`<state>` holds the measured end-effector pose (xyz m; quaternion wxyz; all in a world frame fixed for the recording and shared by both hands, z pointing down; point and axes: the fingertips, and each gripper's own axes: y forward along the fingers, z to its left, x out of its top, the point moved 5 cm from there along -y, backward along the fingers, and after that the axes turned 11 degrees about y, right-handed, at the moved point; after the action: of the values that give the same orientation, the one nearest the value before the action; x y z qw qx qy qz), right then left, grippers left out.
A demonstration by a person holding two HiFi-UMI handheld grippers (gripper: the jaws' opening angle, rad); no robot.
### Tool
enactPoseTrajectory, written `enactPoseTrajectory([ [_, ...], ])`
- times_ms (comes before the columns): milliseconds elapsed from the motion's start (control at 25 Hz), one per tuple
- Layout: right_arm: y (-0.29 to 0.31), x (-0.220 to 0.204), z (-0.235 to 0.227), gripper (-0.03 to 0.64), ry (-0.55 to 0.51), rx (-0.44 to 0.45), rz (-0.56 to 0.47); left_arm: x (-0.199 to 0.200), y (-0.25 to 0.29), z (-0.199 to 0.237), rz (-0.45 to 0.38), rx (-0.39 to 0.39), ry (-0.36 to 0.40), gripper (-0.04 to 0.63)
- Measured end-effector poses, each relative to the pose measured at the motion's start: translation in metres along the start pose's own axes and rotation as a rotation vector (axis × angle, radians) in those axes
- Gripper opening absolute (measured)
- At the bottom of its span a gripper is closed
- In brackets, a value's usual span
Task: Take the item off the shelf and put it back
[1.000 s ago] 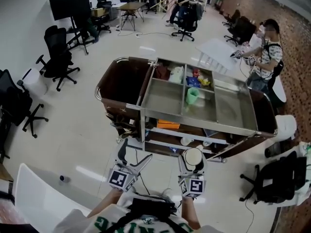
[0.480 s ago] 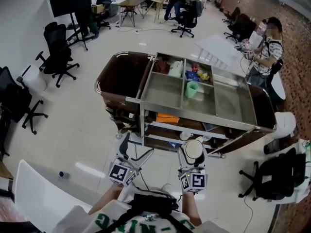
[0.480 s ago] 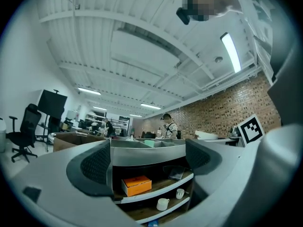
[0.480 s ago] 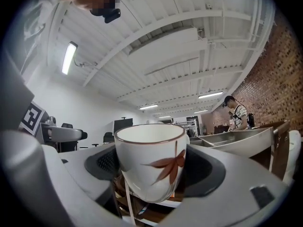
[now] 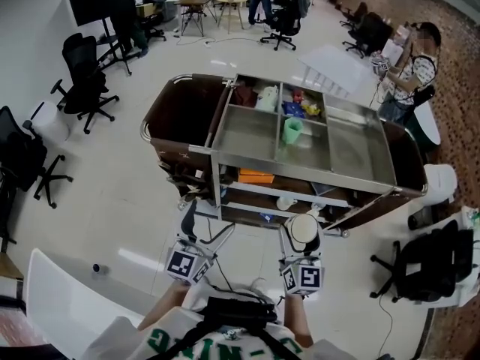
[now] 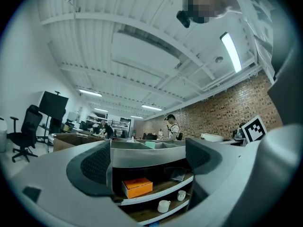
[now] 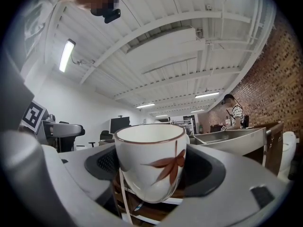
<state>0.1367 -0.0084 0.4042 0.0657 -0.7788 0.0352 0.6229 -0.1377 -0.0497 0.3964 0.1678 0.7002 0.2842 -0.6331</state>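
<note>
Cup (image 7: 150, 162) is clamped upright in the right tool (image 7: 151, 174), short of the shelf (image 5: 251, 213) ahead. It should be carried level and seated fully before release. The left tool (image 6: 149, 164) is open and empty.

The lower shelf (image 5: 264, 177) is mostly hidden beneath the top tray (image 5: 247, 137), whose far-side items (image 5: 300, 109) are too small to identify.

The cart (image 5: 300, 180) before me stands on the floor (image 5: 112, 201). Its steel top is split into bins. A green cup (image 5: 292, 130) stands by a divider, and packets (image 5: 298, 107) and a white bag (image 5: 268, 98) lie in the back bins. An orange box (image 6: 138, 187) lies on the middle shelf (image 6: 157, 193), and two white cups (image 6: 164, 205) stand on the lower shelf (image 6: 144, 213).
</note>
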Motion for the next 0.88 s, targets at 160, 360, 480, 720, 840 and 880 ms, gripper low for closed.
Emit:
enactPoseTrajectory([
  [160, -0.005, -0.006, -0.013, 0.407, 0.005, -0.02, 0.015, -0.002, 0.004, -0.003, 0.008, -0.004, 0.002, 0.471],
  [360, -0.006, -0.013, -0.031, 0.407, 0.002, -0.052, 0.042, -0.003, 0.008, -0.004, 0.014, -0.001, 0.008, 0.471],
  [480, -0.001, -0.024, -0.047, 0.407, -0.001, -0.06, 0.057, -0.004, 0.01, -0.003, 0.019, 0.007, 0.018, 0.471],
  [720, 0.022, -0.054, -0.071, 0.407, 0.013, -0.072, 0.119, 0.015, 0.012, -0.007, 0.043, 0.032, -0.03, 0.471],
  [840, 0.039, -0.074, -0.082, 0.407, 0.027, -0.075, 0.152, 0.014, 0.012, -0.005, 0.058, 0.048, -0.019, 0.471],
  [880, 0.042, -0.082, -0.086, 0.407, 0.034, -0.077, 0.169, 0.013, 0.011, -0.004, 0.066, 0.053, -0.016, 0.471],
])
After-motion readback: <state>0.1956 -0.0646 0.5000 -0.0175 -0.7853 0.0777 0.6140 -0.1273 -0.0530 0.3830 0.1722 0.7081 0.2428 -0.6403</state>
